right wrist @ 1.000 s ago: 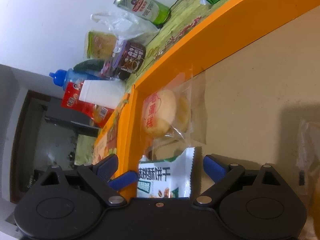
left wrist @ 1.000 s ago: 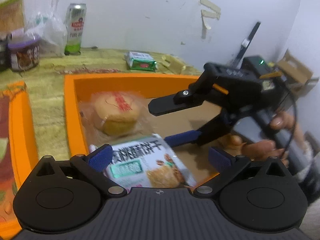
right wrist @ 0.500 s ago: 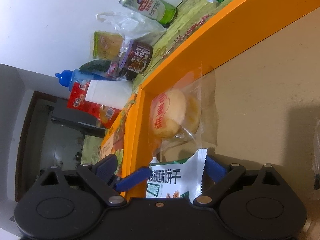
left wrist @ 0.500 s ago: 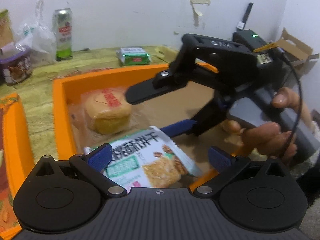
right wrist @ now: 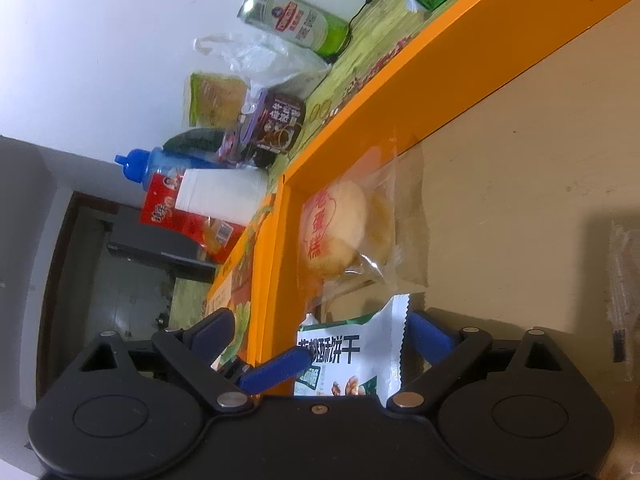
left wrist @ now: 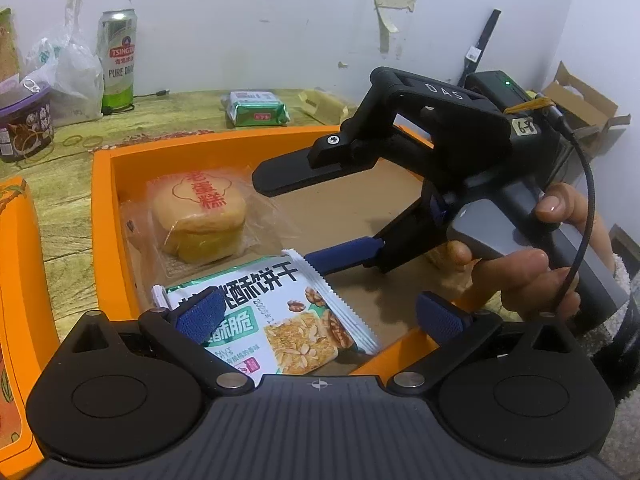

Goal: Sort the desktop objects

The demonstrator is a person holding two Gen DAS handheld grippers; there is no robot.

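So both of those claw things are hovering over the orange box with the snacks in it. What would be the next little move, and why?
Probably draw the right gripper back out of the orange tray. Its jaws stand wide open with nothing pinched, and the biscuit packet already lies flat in the tray beside the wrapped cake. The green packet outside the tray looks like the next thing to fetch.
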